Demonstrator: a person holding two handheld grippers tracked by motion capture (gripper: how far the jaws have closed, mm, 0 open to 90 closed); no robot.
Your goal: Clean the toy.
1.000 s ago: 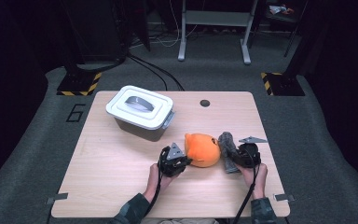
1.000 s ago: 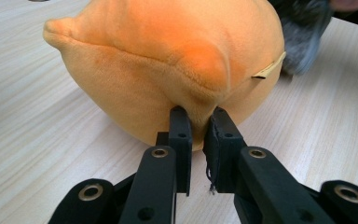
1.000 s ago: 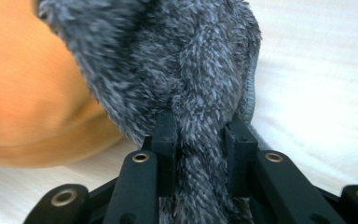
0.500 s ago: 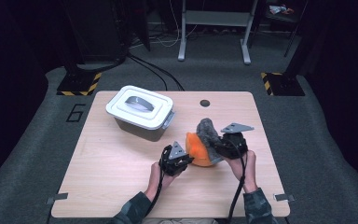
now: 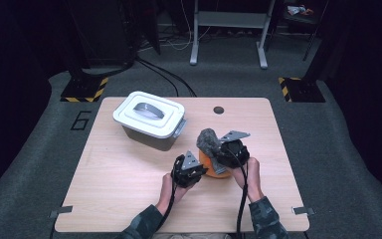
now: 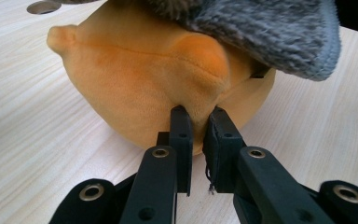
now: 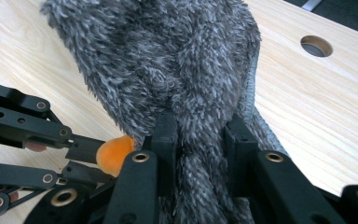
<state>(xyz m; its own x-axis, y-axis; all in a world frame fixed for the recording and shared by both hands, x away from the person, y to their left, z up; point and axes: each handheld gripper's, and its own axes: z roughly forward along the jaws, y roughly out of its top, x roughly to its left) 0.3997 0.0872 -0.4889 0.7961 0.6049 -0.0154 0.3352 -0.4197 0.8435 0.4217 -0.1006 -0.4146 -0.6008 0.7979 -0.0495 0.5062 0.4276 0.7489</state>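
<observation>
Both grippers are clamped on soft things at the near middle of the table: the left gripper point(image 6: 196, 116) pinches a fold of an orange plush toy point(image 6: 154, 79), its jaws nearly together on the fabric, while the right gripper point(image 7: 200, 126) grips a bunched handful of shaggy grey fleece cloth point(image 7: 168, 56) and holds it lifted over the toy's top. The step in hand looks like draping or wrapping the toy in the cloth, with one side pinned for steadiness. The next move probably calls for carrying the cloth across the rounded body and lowering it before the right jaws let go, the left hold keeping the toy from rolling. The plush is smooth, short-napped and bulbous with a small nub at one end; the fleece is long-piled with a stitched hem. Farther off on the pale wood-grain table point(image 5: 129, 199) stands a lidded white plastic storage box point(image 5: 150, 119) with a grey handle.
</observation>
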